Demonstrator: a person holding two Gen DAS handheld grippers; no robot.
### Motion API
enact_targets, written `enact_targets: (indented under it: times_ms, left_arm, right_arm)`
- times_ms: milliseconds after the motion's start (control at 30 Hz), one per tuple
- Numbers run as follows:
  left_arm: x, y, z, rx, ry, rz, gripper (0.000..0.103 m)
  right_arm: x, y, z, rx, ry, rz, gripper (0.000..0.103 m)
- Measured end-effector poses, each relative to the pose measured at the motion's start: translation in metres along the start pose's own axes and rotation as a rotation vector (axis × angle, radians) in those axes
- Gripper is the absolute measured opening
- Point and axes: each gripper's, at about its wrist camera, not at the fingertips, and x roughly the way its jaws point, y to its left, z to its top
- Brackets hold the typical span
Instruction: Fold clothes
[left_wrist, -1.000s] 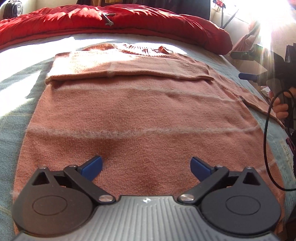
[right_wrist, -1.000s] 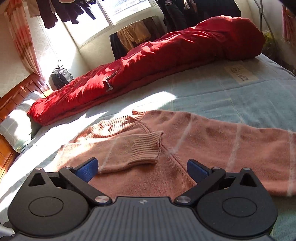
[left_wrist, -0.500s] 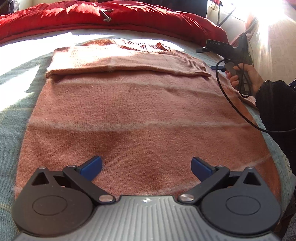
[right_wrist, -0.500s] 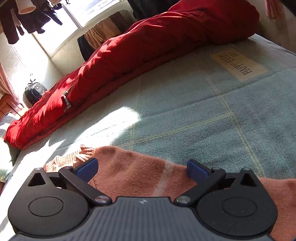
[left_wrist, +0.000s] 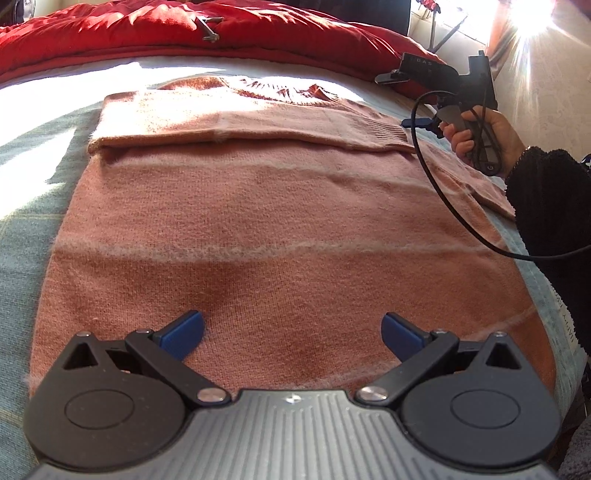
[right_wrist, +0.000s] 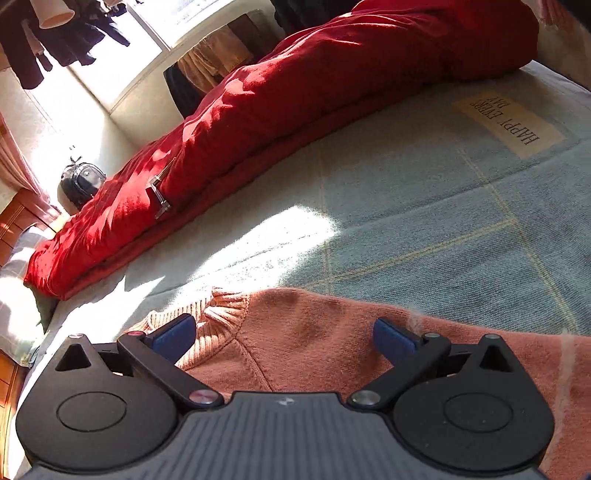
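Flat lies the pink striped sweater (left_wrist: 280, 221), one sleeve folded across; both grippers gape

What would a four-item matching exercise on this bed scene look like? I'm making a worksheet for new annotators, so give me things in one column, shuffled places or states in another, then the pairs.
Things:
1. sweater
2. red quilt
3. folded sleeve
4. left gripper

Places or states:
A. bunched along the far side of the bed
B. laid across the chest, below the collar
C. open, over the hem end
D. spread flat on the blue-green bed cover

Pairs: 1-D, 2-A, 3-B, 4-C
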Motion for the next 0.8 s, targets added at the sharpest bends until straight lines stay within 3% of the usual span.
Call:
enact_targets:
  times_ms: [200, 367, 467, 600, 800]
  left_arm:
    - [0.0, -0.001, 0.0, 0.009, 0.005, 0.0, 0.102]
    - [0.0, -0.001, 0.0, 0.007, 0.004, 0.003, 0.102]
    - [0.001, -0.002, 0.0, 0.019, 0.0, 0.009, 0.102]
    - [0.002, -0.004, 0.0, 0.03, -0.008, 0.018, 0.102]
    - [0.002, -0.001, 0.003, -0.01, -0.024, 0.014, 0.102]
  right_arm:
    - [0.004, -0.016, 0.003, 0.113, -0.003, 0.063, 0.103]
    - [0.007, -0.002, 0.0, 0.056, -0.007, 0.109, 0.103]
    - [0.021, 0.0, -0.002, 0.022, 0.034, 0.064, 0.103]
    - [0.023, -0.002, -0.005, 0.039, -0.002, 0.027, 0.103]
    - [-0.024, 0.015, -0.018, -0.059, -0.018, 0.002, 0.103]
